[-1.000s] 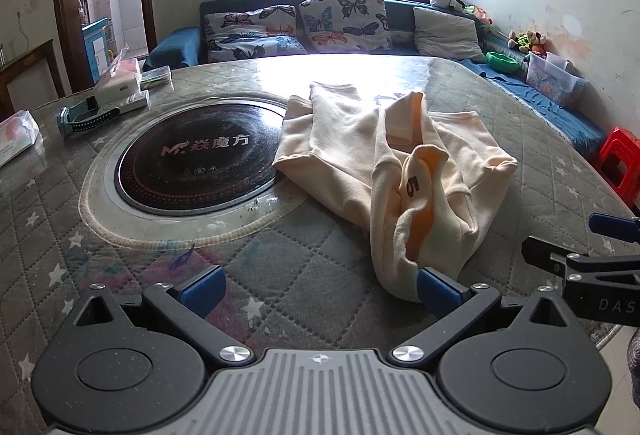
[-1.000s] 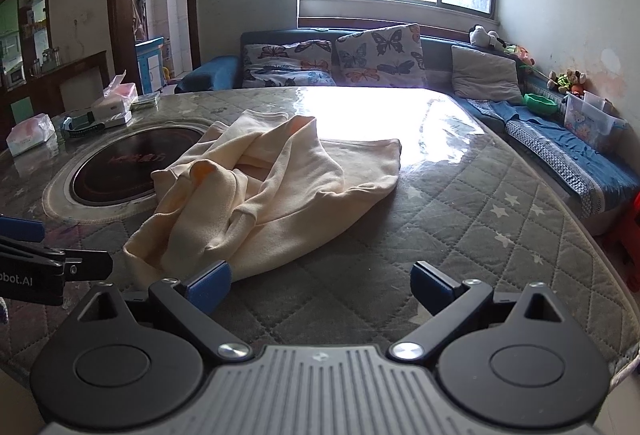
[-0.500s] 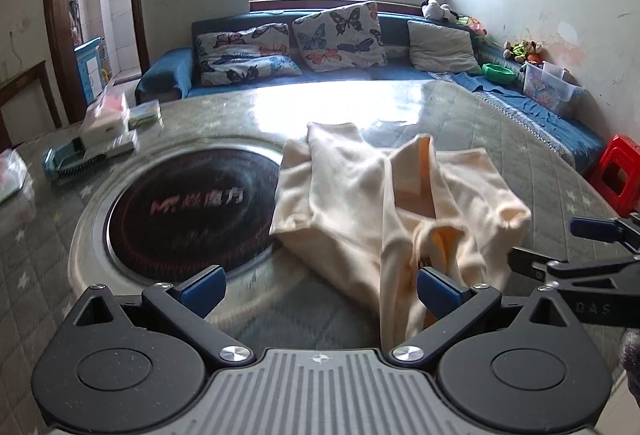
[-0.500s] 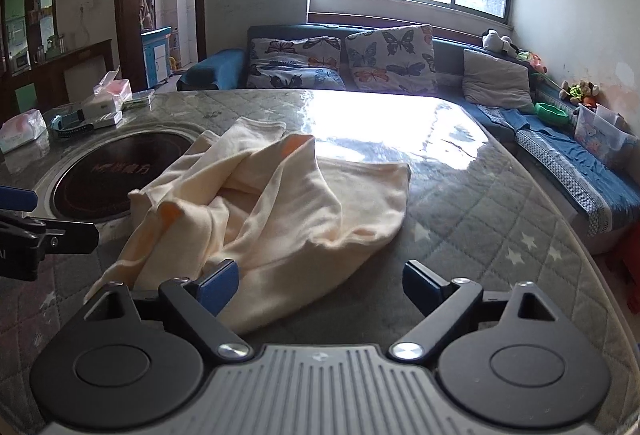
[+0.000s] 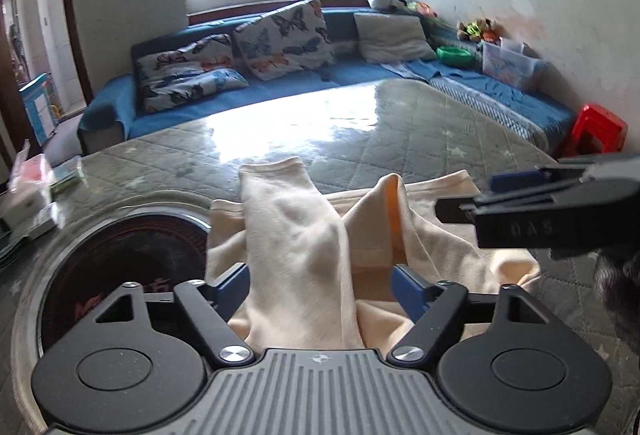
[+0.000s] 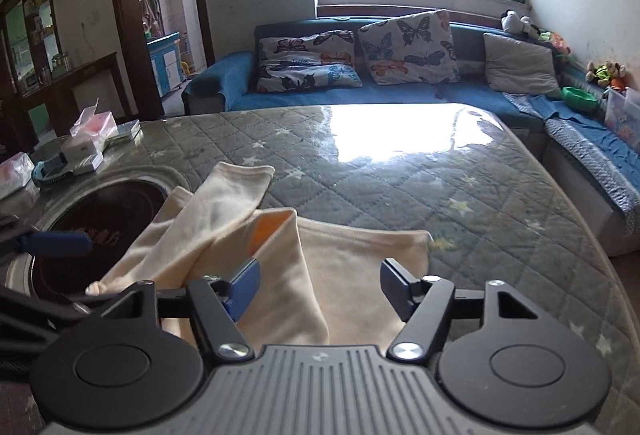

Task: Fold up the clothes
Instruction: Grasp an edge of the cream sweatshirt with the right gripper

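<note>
A crumpled cream-yellow cotton garment [image 5: 304,247] with an orange lining lies on the grey-green quilted, star-patterned table cover [image 5: 420,123], its left edge draped over the rim of the round black glass hotplate [image 5: 132,255] set into the table. Compared with half a second ago, both grippers have moved in low over the cloth, so the garment now fills the space between their fingers. The left gripper [image 5: 320,285] is spread wide, its blue-padded fingers on either side of a raised fold without pinching it. The right gripper [image 6: 318,283] is likewise wide apart over the garment's right half, nothing clamped; in the left wrist view its black body now looms much closer at the right edge. The garment itself looks more bunched and nearer than before, one cuffed end [image 6: 244,171] pointing toward the blue sofa [image 6: 400,91].
</note>
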The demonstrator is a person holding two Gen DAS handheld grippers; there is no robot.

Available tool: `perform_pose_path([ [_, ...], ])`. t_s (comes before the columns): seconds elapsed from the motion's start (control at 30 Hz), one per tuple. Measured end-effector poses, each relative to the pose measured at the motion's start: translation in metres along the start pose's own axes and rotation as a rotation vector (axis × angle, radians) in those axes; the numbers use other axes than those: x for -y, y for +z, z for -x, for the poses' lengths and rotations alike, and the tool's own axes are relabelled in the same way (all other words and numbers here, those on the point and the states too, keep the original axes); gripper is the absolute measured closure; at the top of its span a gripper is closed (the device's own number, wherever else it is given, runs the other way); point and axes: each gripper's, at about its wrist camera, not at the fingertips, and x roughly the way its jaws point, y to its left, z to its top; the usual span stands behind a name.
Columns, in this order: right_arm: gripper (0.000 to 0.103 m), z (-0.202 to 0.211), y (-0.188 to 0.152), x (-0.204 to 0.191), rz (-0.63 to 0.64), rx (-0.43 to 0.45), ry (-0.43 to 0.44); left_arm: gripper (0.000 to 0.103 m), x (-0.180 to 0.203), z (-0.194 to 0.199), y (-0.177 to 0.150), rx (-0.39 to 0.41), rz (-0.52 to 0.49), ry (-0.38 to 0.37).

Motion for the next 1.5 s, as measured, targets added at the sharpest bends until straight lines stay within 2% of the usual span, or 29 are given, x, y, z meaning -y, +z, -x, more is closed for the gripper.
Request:
perform_pose_path([
  [0.13, 0.044, -0.026, 0.014, -0.003, 0.027, -0.026, 0.034, 0.048, 0.000, -0.026, 0.003, -0.056, -0.019, -0.019],
  [0.17, 0.046, -0.032, 0.016, -0.004, 0.029, -0.033, 0.047, 0.057, -0.002, -0.031, 0.003, -0.067, -0.022, -0.021],
  [0.3, 0.057, -0.058, 0.021, -0.009, 0.038, -0.075, 0.072, 0.080, -0.011, -0.041, 0.000, -0.090, -0.013, -0.034],
  [0.4, 0.074, -0.074, 0.019, -0.007, 0.022, -0.121, 0.102, 0.091, -0.016, -0.036, -0.002, -0.075, -0.006, -0.035],
  [0.43, 0.084, -0.076, 0.018, -0.006, 0.009, -0.130, 0.114, 0.093, -0.018, -0.033, -0.002, -0.066, -0.004, -0.031],
  [0.53, 0.096, -0.072, 0.012, -0.004, -0.015, -0.114, 0.113, 0.097, -0.022, -0.023, -0.004, -0.034, 0.006, -0.021],
  [0.63, 0.100, -0.049, 0.009, 0.003, -0.042, -0.058, 0.091, 0.098, -0.031, -0.006, -0.008, 0.004, 0.035, 0.008],
  [0.87, 0.100, 0.015, -0.002, 0.028, -0.124, 0.067, 0.028, 0.099, -0.063, 0.042, -0.028, 0.076, 0.138, 0.086],
  [1.07, 0.100, 0.067, -0.037, 0.061, -0.218, 0.122, -0.126, 0.099, -0.078, 0.061, -0.048, 0.054, 0.168, 0.111],
  [1.23, 0.100, 0.096, -0.076, 0.079, -0.304, 0.135, -0.280, 0.097, -0.060, 0.052, -0.034, 0.050, 0.133, 0.086],
  [1.3, 0.100, 0.103, -0.090, 0.085, -0.325, 0.116, -0.318, 0.093, -0.047, 0.043, -0.026, 0.053, 0.096, 0.076],
  [1.33, 0.100, 0.105, -0.095, 0.089, -0.340, 0.106, -0.337, 0.087, -0.041, 0.038, -0.021, 0.054, 0.077, 0.071],
  [1.37, 0.100, 0.106, -0.100, 0.093, -0.350, 0.094, -0.353, 0.072, -0.034, 0.034, -0.017, 0.056, 0.059, 0.067],
  [1.43, 0.099, 0.106, -0.106, 0.099, -0.368, 0.073, -0.334, 0.053, -0.022, 0.025, -0.008, 0.058, 0.021, 0.057],
  [1.5, 0.097, 0.103, -0.110, 0.102, -0.378, 0.058, -0.298, 0.053, -0.010, 0.013, 0.000, 0.058, -0.018, 0.051],
])
